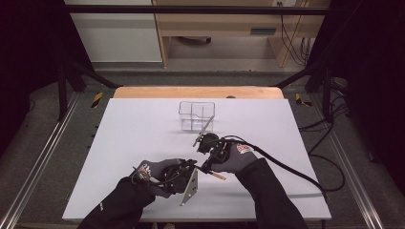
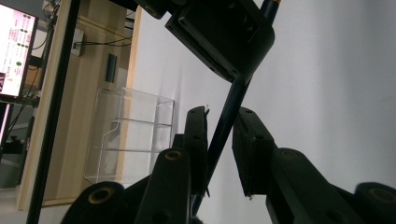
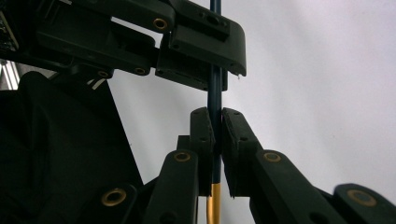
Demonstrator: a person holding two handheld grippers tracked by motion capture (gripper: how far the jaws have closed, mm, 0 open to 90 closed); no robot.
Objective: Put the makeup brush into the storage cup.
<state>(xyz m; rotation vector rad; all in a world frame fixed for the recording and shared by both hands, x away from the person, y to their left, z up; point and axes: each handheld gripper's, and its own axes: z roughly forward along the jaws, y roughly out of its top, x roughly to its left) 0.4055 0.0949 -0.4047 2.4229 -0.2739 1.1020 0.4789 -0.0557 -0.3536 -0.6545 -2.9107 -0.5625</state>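
The right hand-held gripper (image 3: 214,122) is clamping a dark blue pen (image 3: 215,88), jaws closed tight on the barrel just above its gold end. In the high view this hand-held gripper (image 1: 208,168) is sitting at lower centre of the frame, the pen (image 1: 217,175) slanting down to the right of it.

The left hand-held gripper (image 2: 219,128) is standing partly open around the same pen (image 2: 223,123); one jaw is lying against the barrel, the other is standing clear of it, so it is not gripping. In the high view it (image 1: 191,164) is sitting just left of the right one.

The organizer (image 1: 196,116), clear and partitioned, is standing at upper centre of the bench (image 1: 133,143), well apart from both, with a grey stick-like item leaning in it.

Judgement: the pen is passing between the hand-held grippers above the bench; placing it in the organizer is probably still outstanding.
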